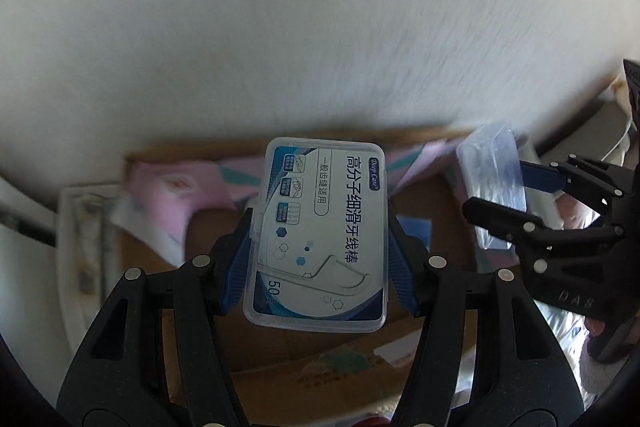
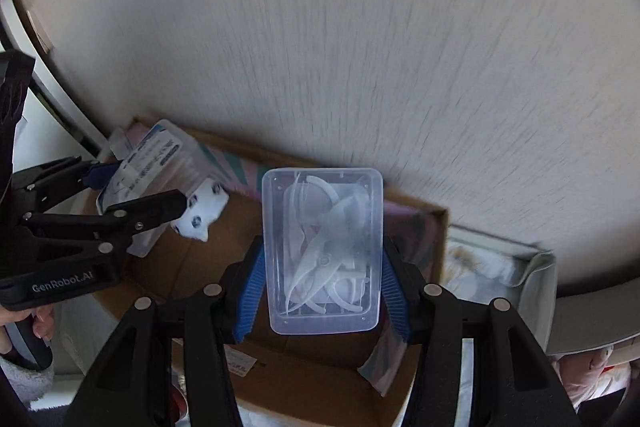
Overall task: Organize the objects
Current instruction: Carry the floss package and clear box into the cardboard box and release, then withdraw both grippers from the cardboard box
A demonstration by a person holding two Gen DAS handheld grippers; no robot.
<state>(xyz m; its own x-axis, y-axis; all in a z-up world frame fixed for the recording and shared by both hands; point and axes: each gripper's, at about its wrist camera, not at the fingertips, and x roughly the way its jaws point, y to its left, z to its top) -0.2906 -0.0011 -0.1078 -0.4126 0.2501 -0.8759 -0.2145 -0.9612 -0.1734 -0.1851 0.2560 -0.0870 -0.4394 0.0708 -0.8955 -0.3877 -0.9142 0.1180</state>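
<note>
While both hands hang over the cardboard box point(image 1: 436, 219), the left gripper point(image 1: 320, 239) clamps a labelled floss-pick case point(image 1: 320, 227) by its long sides, label up, long axis running away from the camera. Right of it above the same box, the right gripper point(image 2: 322, 259) grips a clear floss-pick case point(image 2: 322, 251) the same way, white picks jumbled inside. Pink and teal packets point(image 1: 172, 191) lie along the box's far wall.
</note>
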